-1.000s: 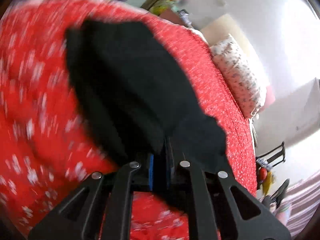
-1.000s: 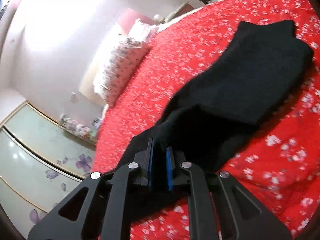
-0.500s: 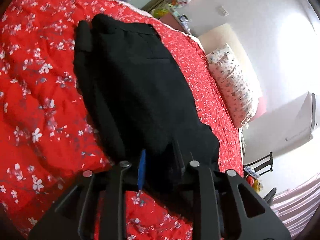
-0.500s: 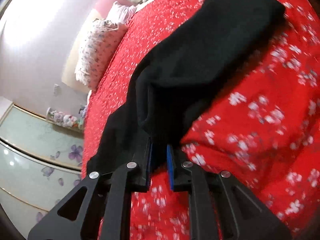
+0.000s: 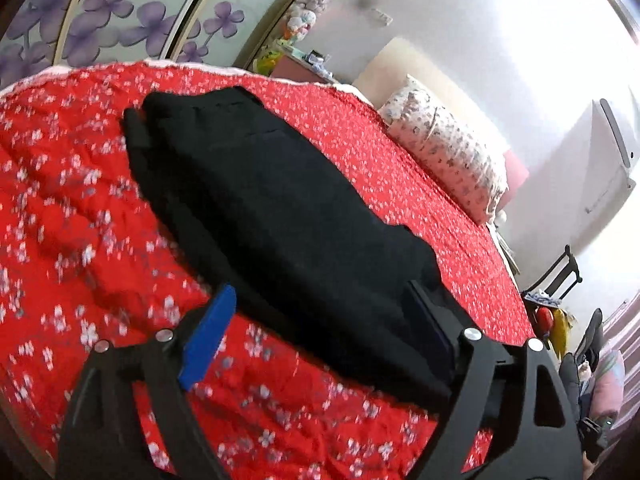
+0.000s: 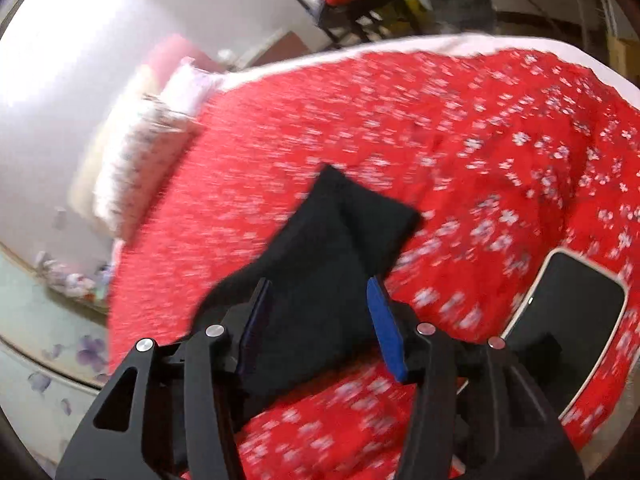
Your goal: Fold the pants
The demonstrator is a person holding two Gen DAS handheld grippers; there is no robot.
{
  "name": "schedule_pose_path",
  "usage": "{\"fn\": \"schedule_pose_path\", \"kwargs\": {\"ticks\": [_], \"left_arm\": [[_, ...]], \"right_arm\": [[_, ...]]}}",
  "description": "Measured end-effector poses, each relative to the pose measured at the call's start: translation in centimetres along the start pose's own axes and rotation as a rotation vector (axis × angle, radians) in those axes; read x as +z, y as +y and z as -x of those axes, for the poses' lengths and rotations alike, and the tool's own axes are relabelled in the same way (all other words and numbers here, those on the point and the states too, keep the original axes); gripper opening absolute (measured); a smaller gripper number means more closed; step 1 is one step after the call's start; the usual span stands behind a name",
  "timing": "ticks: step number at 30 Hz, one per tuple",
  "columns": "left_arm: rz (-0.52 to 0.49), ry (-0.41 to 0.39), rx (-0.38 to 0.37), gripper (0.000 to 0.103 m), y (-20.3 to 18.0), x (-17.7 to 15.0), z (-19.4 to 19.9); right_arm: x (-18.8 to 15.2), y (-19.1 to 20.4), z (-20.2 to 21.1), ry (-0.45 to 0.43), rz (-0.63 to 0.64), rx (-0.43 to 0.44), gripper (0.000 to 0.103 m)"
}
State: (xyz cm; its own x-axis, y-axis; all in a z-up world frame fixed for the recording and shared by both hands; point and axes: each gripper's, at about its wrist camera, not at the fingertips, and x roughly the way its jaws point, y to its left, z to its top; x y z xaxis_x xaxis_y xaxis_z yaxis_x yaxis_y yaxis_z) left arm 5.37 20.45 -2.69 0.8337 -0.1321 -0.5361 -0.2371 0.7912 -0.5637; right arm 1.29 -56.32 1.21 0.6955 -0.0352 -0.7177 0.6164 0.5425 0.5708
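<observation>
Black pants [image 5: 280, 216] lie folded lengthwise on a red flowered bedspread [image 5: 72, 240], running from the far left toward the near right. My left gripper [image 5: 320, 312] hovers over their near end. Its jaws are opening wide, and its blue pads [image 5: 212, 332] do not press the cloth that lies under and between them. In the right wrist view the pants' near end [image 6: 336, 248] lies between the fingers of my right gripper [image 6: 320, 300]. Those jaws are also opening, and the pads stand off the fabric.
A dark phone [image 6: 568, 312] rests on the bedspread at the right in the right wrist view. A patterned pillow [image 5: 448, 156] lies at the bed's head. Wardrobe doors with purple flowers [image 5: 120, 12] stand beyond the bed. A black chair [image 5: 560, 276] is at the far side.
Both grippers were shut on the black cloth and have let go of it, jaws spreading. The pants have dropped flat on the bed. The right gripper has swung sideways, bringing the phone into view.
</observation>
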Motion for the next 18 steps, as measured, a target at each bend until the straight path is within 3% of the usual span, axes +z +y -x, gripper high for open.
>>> {"fn": "schedule_pose_path", "kwargs": {"ticks": [4, 6, 8, 10, 13, 16, 18], "left_arm": [[0.025, 0.014, -0.003, 0.085, 0.8, -0.5, 0.2], [0.019, 0.014, -0.002, 0.085, 0.7, -0.6, 0.3], [0.01, 0.015, -0.003, 0.085, 0.4, -0.7, 0.4], [0.005, 0.017, -0.005, 0.086, 0.3, -0.7, 0.4], [0.003, 0.021, -0.003, 0.087, 0.0, -1.2, 0.4], [-0.008, 0.023, 0.0, 0.088, -0.3, -1.1, 0.3], [-0.014, 0.027, -0.001, 0.088, -0.5, -1.1, 0.2]], "right_arm": [[-0.5, -0.7, -2.1, 0.079, 0.007, -0.066, 0.052], [-1.0, -0.5, -2.4, 0.077, 0.027, -0.079, 0.051], [-1.4, 0.4, -2.4, 0.094, 0.066, -0.099, 0.031], [-1.7, 0.8, -2.3, 0.109, 0.105, -0.097, 0.024], [-1.9, 1.4, -1.7, 0.127, 0.161, -0.089, 0.02], [-1.6, 3.8, -0.2, 0.075, 0.309, -0.123, 0.017], [-0.9, 7.0, 1.3, -0.034, 0.464, -0.136, 0.017]]}}
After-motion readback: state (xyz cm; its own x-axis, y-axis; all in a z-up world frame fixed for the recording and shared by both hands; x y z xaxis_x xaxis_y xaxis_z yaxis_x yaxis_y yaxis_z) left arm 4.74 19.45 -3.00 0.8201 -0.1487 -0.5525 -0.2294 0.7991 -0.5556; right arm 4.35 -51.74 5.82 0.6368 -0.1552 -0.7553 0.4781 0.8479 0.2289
